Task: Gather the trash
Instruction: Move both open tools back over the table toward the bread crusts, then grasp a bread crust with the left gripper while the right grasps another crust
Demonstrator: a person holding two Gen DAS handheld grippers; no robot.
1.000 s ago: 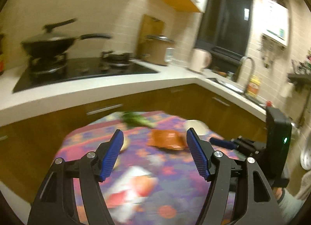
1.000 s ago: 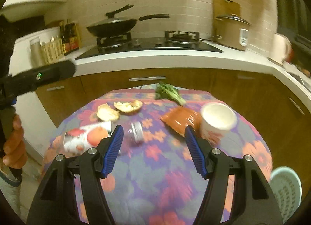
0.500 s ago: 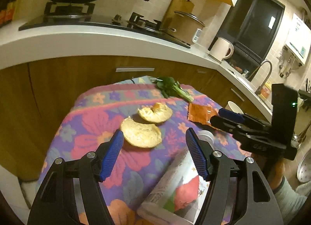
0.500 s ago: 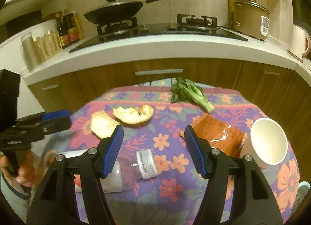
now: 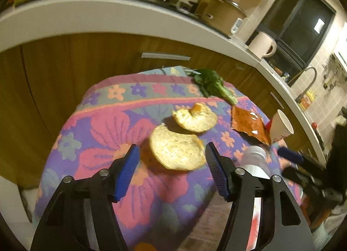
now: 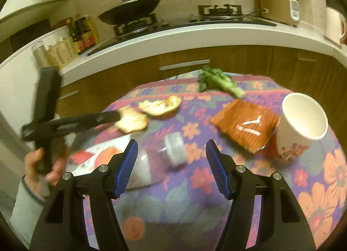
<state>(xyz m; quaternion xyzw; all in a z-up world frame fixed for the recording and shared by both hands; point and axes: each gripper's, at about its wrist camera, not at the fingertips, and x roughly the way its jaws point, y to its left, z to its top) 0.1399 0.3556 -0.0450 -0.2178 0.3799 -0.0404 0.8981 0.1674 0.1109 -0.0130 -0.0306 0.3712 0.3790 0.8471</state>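
Both grippers dropped toward the table over the last second. Left gripper (image 5: 171,166) went from looking across at the stove to aiming down at the nearer peel (image 5: 176,150), a pale rind piece lying on the floral tablecloth (image 5: 104,125). Jaws stood wide, one blue pad either side of the peel, nothing between them yet. From the right wrist camera the left tool's fingertips (image 6: 110,116) sat just beside or touching that peel's edge; blur made it impossible to say which.

Right gripper (image 6: 171,165) closed in too. Jaws wide, empty. It was lined up on the plastic bottle (image 6: 138,160) lying on its side, white cap (image 6: 175,148) pointing away from the camera.

Other trash on the table:
- second peel (image 5: 195,117), just behind the first, edges nearly meeting
- leafy green stalk (image 5: 213,85) at the far edge
- orange snack wrapper (image 6: 247,126), flat, touching the paper cup (image 6: 302,123)
- cup upright, mouth tilted toward the right camera

Pale green basket seen earlier by the right side was out of frame at this moment.

Reading: nothing collected so far. Each tool appeared to have picked a target, left for the peel and right for the bottle. Peel was thin and curled, so the left pads likely needed to go low to catch its rim.
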